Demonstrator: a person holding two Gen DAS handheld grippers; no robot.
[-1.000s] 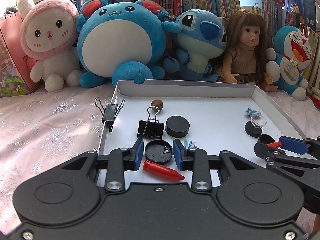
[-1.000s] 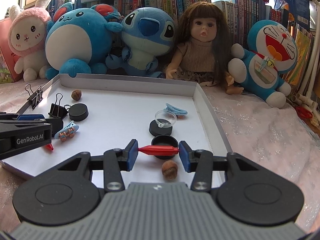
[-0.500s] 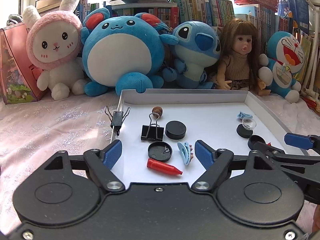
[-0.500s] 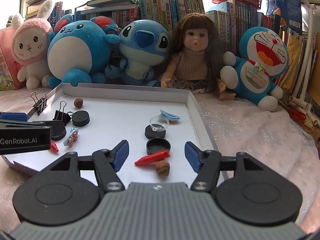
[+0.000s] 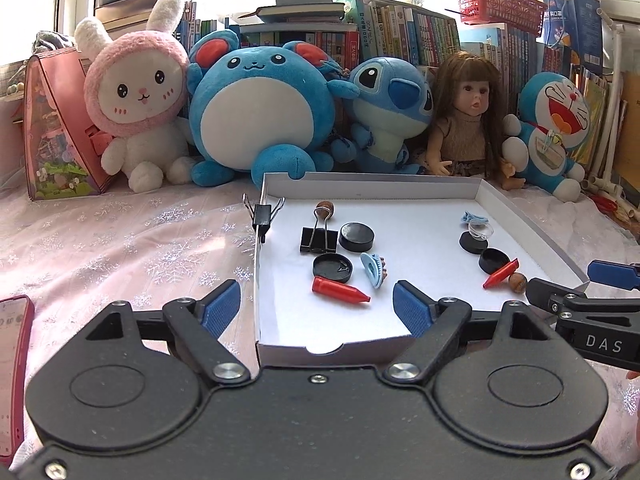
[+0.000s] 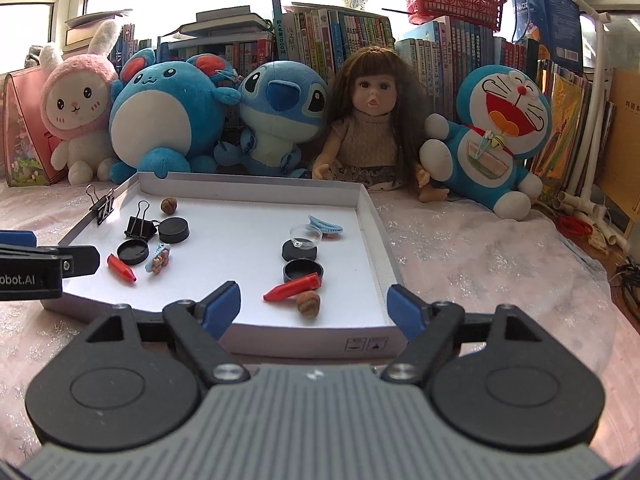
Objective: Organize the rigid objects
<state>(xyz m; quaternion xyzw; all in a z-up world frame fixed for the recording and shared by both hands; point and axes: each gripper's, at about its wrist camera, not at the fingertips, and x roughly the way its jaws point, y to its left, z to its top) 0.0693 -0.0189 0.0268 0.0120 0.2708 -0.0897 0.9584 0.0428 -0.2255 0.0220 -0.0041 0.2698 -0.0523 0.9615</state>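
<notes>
**Both claws released over the white tray**

My left claw hung at the near edge of the shallow white cardboard tray, its jaws opening with nothing gripped between the blue pads. Just beyond it, on the tray floor, lay a red crayon-shaped plastic piece, touching a round black lid lying hollow side up. A light blue hair clip sat just to the right of that lid. Farther back were a black binder clip, a solid black disc and a small brown nut. A second black binder clip was clamped on the tray's left wall.

My right claw was also opening and empty, near the tray's right front corner. Ahead of it a second red crayon-shaped piece leaned against another black lid, with a second brown nut touching the piece. Behind them a clear round cap rested on a black disc, beside a second blue hair clip.

The tray sat on a pink snowflake-patterned cloth, with a row of plush toys and a doll behind it.
</notes>
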